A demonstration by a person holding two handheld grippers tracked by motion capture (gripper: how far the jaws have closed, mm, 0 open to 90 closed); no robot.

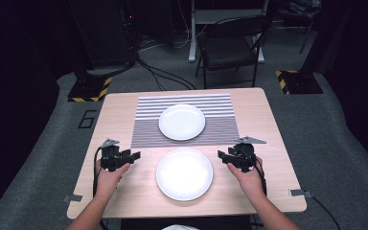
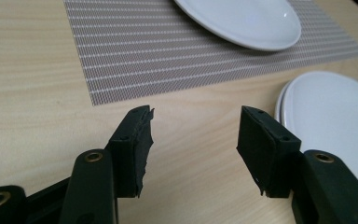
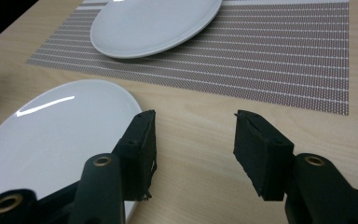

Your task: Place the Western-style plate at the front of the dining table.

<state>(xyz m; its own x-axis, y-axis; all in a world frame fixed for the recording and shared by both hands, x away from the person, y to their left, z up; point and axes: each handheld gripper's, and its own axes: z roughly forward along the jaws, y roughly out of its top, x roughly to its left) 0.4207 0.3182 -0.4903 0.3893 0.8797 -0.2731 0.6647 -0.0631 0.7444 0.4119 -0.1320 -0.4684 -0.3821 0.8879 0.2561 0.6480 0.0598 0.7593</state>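
Two grippers, left gripper (image 1: pixel 135 154) and right gripper (image 1: pixel 222 156), gape wide and empty beside the near plate (image 1: pixel 184 174); a careless nudge could skid it.

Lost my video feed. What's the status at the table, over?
Left gripper open, holding nothing. Right gripper open, holding nothing. Near plate lies between them on bare table; far plate on the mat. Nothing in the way.

High view overhead facing forward across table (image 1: pixel 124 189), both gripper views low, close, sharing the near plate (image 1: pixel 184 174), striped mat (image 1: pixel 146 129).
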